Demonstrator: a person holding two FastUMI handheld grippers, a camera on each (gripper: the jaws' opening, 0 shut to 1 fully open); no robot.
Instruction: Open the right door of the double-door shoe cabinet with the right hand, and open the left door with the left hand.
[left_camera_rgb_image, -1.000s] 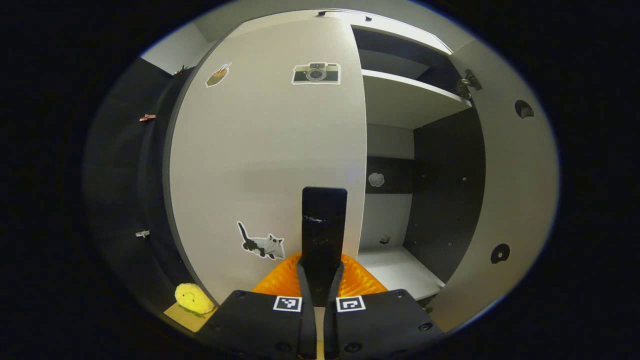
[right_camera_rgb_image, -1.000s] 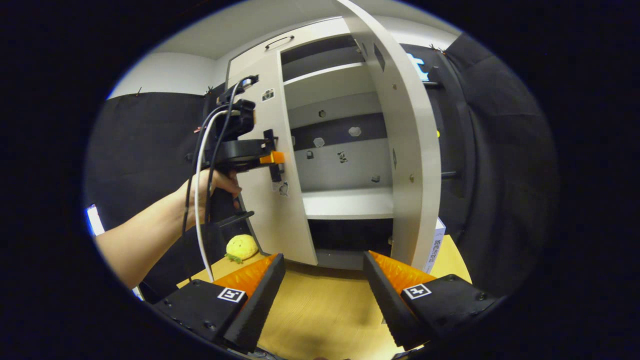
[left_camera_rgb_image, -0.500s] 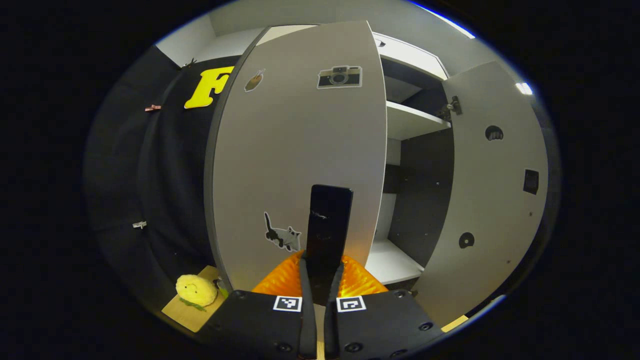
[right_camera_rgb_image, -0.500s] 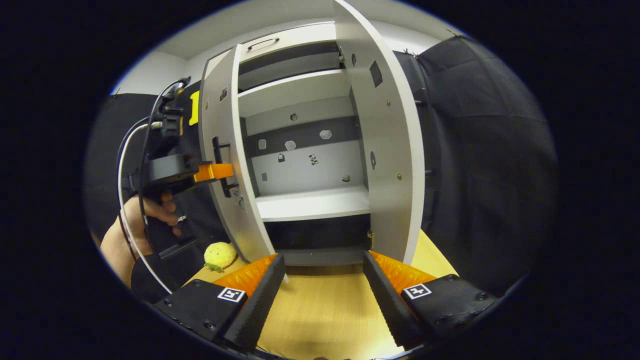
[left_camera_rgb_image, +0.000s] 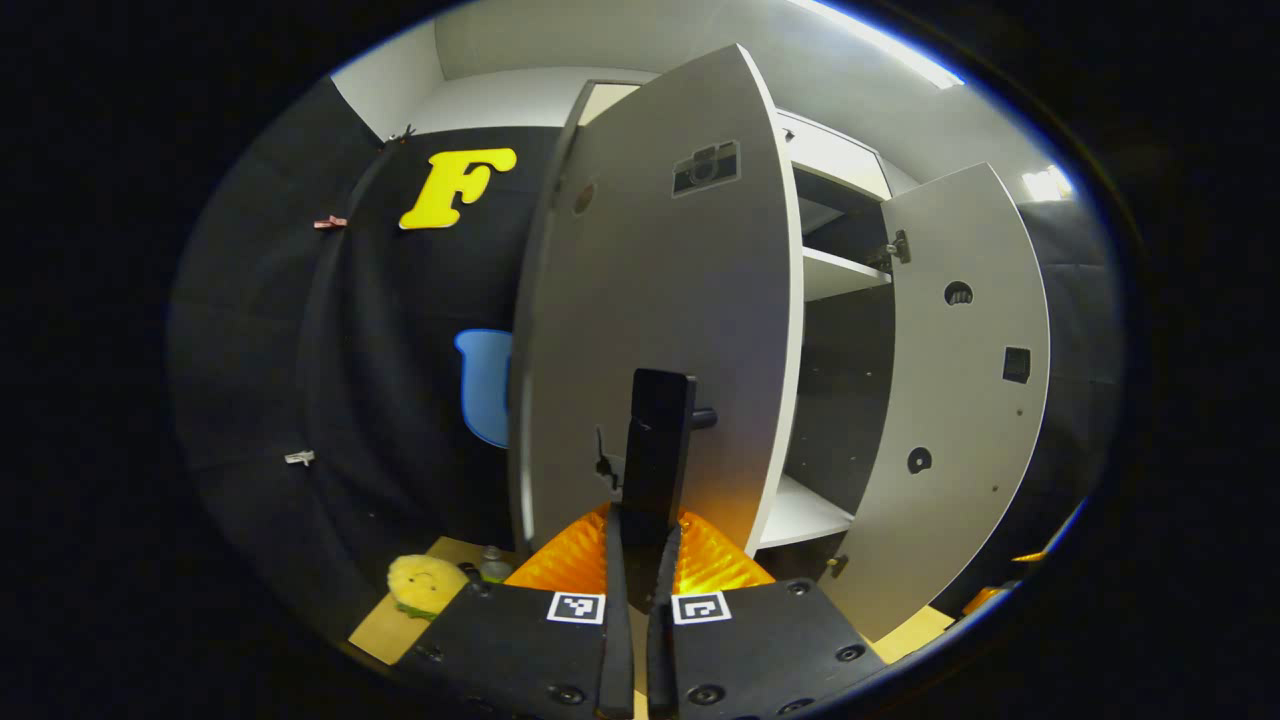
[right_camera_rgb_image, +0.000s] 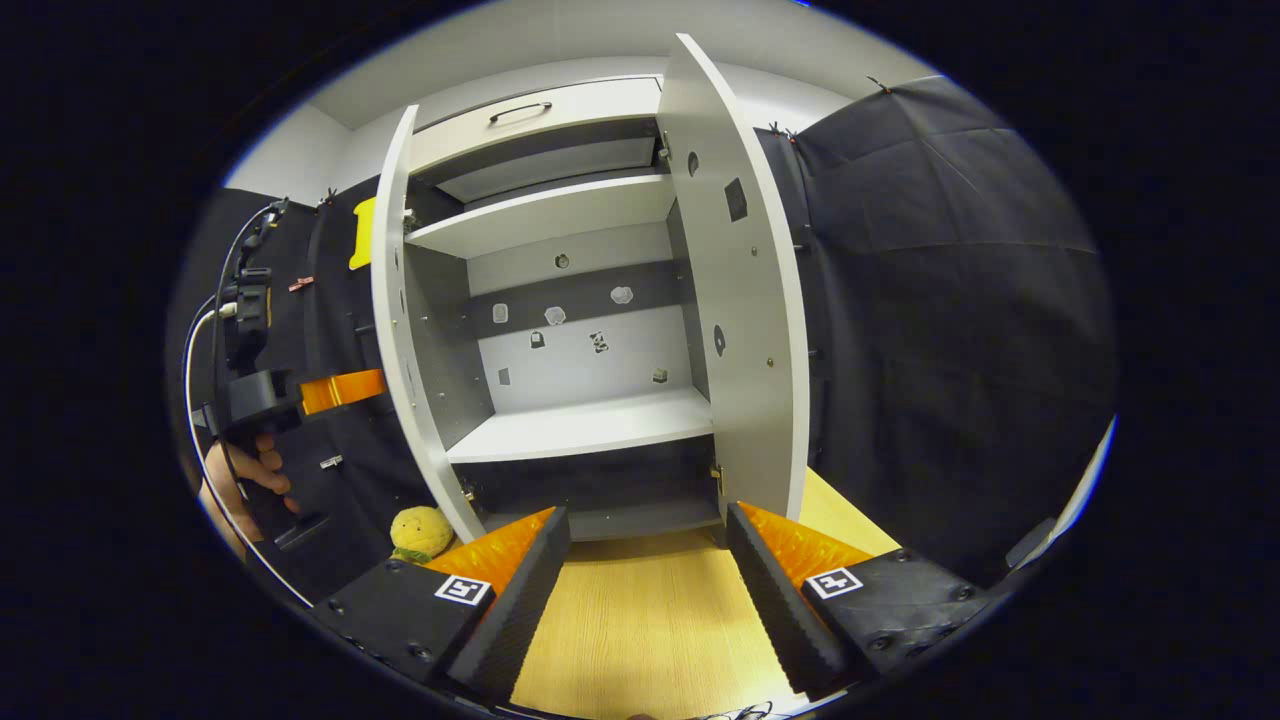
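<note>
My left claw is clamped on the black bar handle of the white left door, swung wide. My right claw gapes over the wooden tabletop. Beyond, the white right door stands open, and the white shoe cabinet's shelves are bare.

Both doors of the shoe cabinet stand wide open — left door, right door. The right gripper, fingers spread apart, hovers over the wooden worktop; a yellow plush toy sits near the worktop's left edge.
</note>
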